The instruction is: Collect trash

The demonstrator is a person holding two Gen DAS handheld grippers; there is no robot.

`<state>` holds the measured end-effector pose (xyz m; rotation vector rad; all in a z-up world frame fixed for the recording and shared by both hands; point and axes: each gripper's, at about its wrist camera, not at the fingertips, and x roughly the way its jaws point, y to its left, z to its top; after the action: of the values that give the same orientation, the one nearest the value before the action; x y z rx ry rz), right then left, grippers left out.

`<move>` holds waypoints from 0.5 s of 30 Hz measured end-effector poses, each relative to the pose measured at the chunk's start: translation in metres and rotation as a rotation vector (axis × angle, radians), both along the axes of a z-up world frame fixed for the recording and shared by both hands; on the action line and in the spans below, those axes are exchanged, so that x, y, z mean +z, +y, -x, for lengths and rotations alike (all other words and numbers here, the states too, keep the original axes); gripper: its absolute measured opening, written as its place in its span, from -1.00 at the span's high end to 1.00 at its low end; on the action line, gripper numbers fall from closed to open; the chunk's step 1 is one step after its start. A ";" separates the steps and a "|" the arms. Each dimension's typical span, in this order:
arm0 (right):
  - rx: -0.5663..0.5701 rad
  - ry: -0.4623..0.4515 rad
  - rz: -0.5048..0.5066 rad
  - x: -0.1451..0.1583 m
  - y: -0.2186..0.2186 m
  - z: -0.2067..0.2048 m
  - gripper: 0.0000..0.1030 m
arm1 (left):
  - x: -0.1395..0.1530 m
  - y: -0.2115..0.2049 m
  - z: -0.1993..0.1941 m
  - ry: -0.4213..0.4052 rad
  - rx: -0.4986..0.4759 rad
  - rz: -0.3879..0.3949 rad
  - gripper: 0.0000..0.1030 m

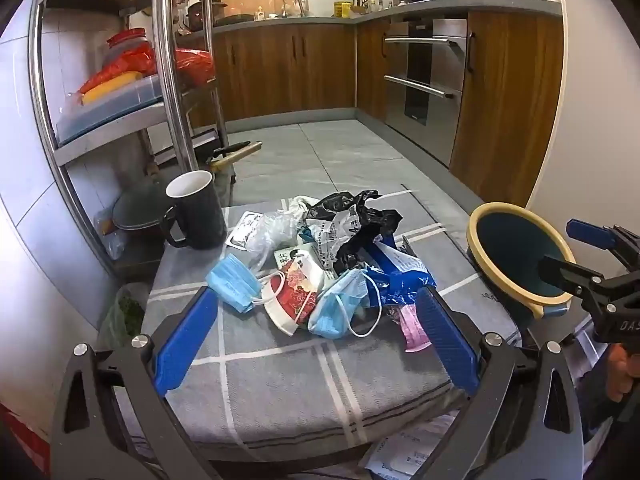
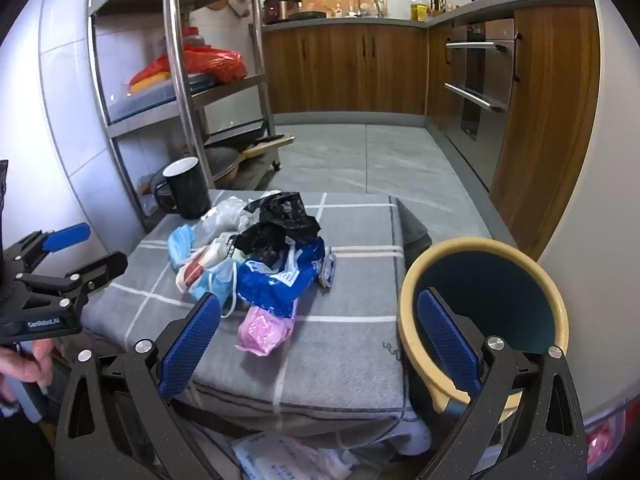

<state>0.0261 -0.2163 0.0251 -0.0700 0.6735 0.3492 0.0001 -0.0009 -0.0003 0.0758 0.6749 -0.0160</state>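
Trash (image 1: 320,264) lies heaped mid-table on the grey cloth (image 1: 280,368), bin (image 2: 488,300) at the right edge. Both tools, left (image 1: 316,332) and right (image 2: 320,340), gape wide, holding nothing. Tangled mask loops could probably drag neighbours off; the mug (image 1: 196,208) at far left risks a knock.

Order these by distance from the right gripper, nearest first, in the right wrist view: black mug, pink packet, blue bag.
From the right gripper:
1. Pink packet, just ahead, near the cloth's front.
2. Blue bag, behind it in the pile.
3. Black mug, far left corner.
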 end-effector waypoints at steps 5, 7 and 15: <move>0.000 -0.003 -0.004 0.000 0.000 0.001 -0.91 | 0.000 0.001 0.000 0.000 -0.002 0.021 -0.89; 0.000 -0.001 -0.005 0.000 0.000 0.002 -0.91 | -0.001 0.000 0.000 0.002 0.002 0.017 -0.89; -0.002 -0.002 -0.001 0.000 -0.002 0.001 -0.91 | -0.002 0.004 -0.002 0.007 0.008 0.040 -0.89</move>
<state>0.0253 -0.2180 0.0255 -0.0689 0.6709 0.3479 0.0017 0.0033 -0.0025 0.0347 0.6818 -0.0217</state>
